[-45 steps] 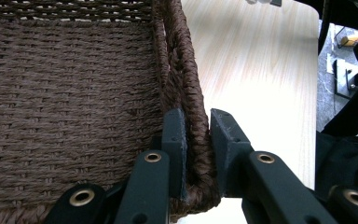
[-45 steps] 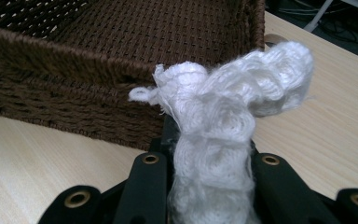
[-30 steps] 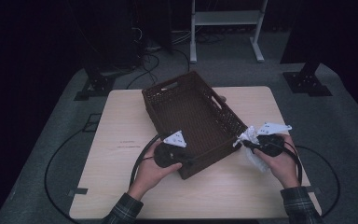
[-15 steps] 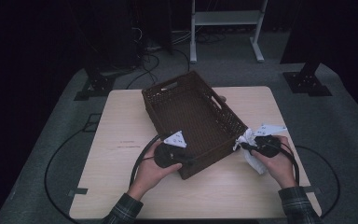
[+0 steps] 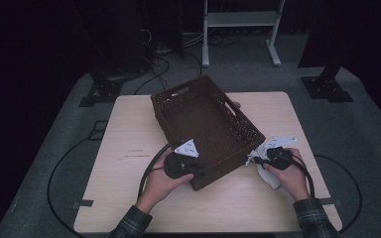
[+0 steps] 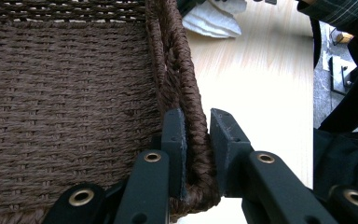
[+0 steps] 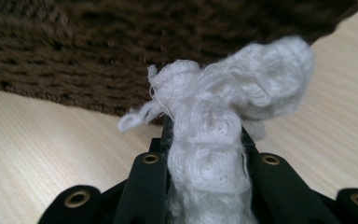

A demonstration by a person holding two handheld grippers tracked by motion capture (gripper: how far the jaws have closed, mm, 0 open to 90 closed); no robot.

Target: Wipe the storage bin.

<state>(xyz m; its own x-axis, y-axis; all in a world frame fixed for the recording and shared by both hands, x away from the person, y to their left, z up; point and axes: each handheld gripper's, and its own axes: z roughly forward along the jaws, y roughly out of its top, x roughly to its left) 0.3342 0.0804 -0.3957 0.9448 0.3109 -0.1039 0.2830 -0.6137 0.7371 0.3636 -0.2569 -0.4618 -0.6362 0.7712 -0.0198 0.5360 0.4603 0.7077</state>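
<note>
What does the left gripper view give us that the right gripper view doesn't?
Left gripper view: the left tongs clamped on the woven basket's rim, with the basket's inner weave beside it. Right gripper view: the right tongs shut on a bunched white cloth, close up. Both: basket, cloth and the light wooden table.

The basket [image 5: 206,126] is dark brown, woven in tight rope-like rows with a braided rim. The cloth [image 7: 223,130] is white with a faint knitted texture, and the desk [image 5: 129,148] is pale wood with a fine light grain. The tongs, left [image 6: 198,135] and right [image 7: 205,135], are black with brass-coloured rivets, and the sleeves [image 5: 312,220] are a dark green plaid.
</note>
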